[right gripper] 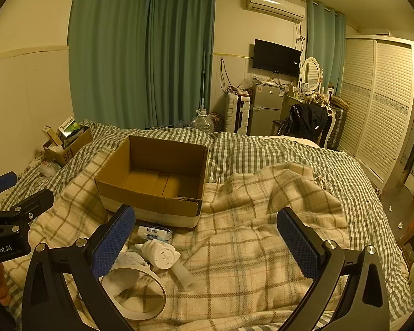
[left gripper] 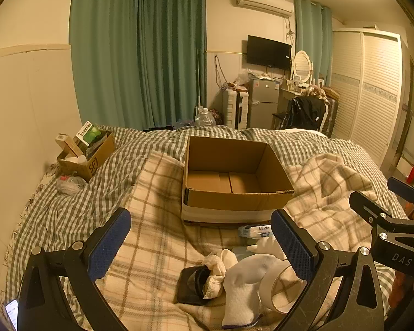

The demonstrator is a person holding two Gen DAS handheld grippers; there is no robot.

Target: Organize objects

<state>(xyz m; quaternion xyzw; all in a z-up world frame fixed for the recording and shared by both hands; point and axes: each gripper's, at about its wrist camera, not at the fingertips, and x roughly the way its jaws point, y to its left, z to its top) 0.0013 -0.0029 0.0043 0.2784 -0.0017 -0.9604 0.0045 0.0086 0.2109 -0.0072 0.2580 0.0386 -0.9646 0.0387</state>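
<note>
Left gripper: I am holding it with its blue pads wide apart and nothing between them, hovering low over the clutter so I can choose a first piece.
Right gripper: I am keeping this one spread apart and empty too, over bare blanket at about 3 o'clock from the pile (parked clear of the left one, I judge).
Clutter under the left gripper: a white sock, a dark phone-like slab and a crumpled white cloth are lying bunched together at 6 o'clock in the left view, touching one another.
Tape ring: it is lying flat at 7 o'clock in the right view, overlapping the sock.
White plastic toy: it is resting on its side just beyond the ring; I cannot tell what it is.
Tissue pack: it is sitting just before the box's near wall.
Cardboard box: it is standing open and empty at 12 o'clock, close to the pile, so I am reading it as the destination.
Blanket: soft and rumpled, so pieces may be sinking as I press.
Second carton: already stuffed, at 10 o'clock, well apart.
</note>
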